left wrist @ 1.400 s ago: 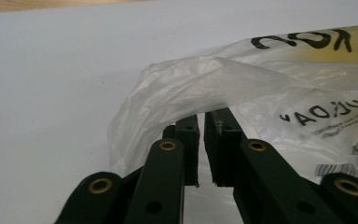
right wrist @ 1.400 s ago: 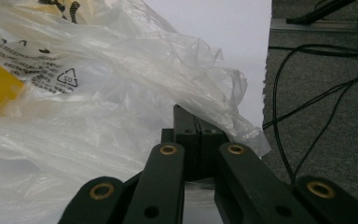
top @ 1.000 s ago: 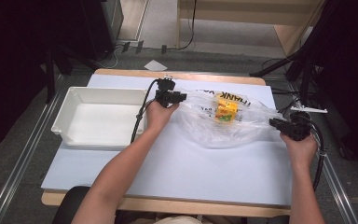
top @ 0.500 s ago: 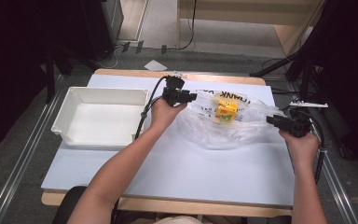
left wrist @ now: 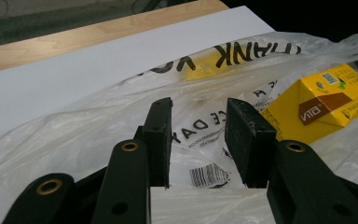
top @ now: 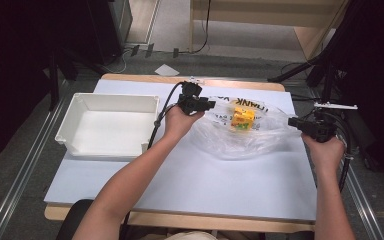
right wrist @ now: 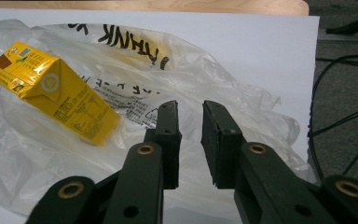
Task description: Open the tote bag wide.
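Nearest the person, two forearms reach up from the near edge of the white table (top: 180,190). The left gripper (top: 211,105) sits at the left rim of a clear plastic bag (top: 240,142), and the right gripper (top: 291,121) at the bag's right rim.

In the left gripper view, the jaws stand spread with a plain gap between them; film of the plastic bag (left wrist: 98,126) lies in and under that gap, and the pads do not press on it. In the right gripper view, the jaws stand closer together with a narrow gap, having just been closing; the plastic bag (right wrist: 242,93) lies between and under them, and whether the pads pinch the film cannot be told.

The bag lies spread in the middle of the table, toward the right and far side. Black letters on it read "THANK", seen upside down from the person's side, and a small barcode label (left wrist: 208,176) shows through the film near the left gripper's jaws.

Inside the bag lies a yellow carton (top: 242,119), at the bag's far middle. It bears a brown patch with white letters too small to read, plus fine print. It lies on its side, and in the right gripper view its long axis (right wrist: 56,91) runs from far left to near right.

Further left, well apart from the bag, stands a white bin (top: 75,115).
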Motion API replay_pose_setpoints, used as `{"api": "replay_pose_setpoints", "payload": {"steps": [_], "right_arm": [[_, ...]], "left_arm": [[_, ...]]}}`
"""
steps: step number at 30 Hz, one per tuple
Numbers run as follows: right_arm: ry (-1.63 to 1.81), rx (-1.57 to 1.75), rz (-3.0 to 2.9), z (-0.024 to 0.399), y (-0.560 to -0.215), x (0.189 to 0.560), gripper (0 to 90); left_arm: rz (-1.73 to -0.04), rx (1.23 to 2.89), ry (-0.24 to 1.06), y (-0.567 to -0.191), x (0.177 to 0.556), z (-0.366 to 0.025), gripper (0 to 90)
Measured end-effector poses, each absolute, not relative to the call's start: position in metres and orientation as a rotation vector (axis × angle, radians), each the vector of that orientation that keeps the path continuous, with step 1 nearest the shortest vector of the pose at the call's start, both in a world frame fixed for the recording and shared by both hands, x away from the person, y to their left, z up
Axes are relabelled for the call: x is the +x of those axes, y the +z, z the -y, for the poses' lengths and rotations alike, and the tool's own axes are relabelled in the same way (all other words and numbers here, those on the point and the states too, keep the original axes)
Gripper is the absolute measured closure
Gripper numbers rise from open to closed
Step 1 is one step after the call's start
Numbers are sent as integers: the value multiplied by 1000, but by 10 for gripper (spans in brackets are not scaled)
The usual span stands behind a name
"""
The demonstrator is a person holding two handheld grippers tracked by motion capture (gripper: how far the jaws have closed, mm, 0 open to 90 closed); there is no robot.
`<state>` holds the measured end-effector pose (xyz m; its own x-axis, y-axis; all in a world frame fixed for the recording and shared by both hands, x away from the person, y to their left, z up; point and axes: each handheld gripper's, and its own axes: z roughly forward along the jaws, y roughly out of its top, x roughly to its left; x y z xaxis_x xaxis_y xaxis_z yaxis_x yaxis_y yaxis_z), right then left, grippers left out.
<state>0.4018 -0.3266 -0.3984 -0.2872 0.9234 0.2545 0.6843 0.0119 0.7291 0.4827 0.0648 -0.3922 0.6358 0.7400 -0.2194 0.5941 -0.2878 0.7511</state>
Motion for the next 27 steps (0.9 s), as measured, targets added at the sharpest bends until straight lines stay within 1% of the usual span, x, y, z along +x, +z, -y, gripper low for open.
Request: {"api": "replay_pose_setpoints", "payload": {"steps": [3, 7, 9, 12, 17, 27], "right_arm": [[1144, 1645, -2005, 323, -397, 403, 782], [1122, 1591, -2025, 311, -396, 407, 793], [1117, 1565, -2033, 305, -395, 410, 814], [1104, 1538, -2043, 296, -395, 414, 845], [1120, 1557, -2050, 284, -398, 424, 900], [1080, 1524, -2063, 259, -404, 438, 900]], "left_arm": [[-1038, 2004, 208, -391, 481, -64, 667], [-1020, 2014, 203, -391, 477, -57, 756], [-1009, 2020, 206, -391, 475, -52, 813], [-1007, 2025, 196, -392, 473, -47, 863], [-1020, 2034, 168, -398, 470, -34, 900], [-1061, 2021, 142, -411, 468, -20, 900]]}}
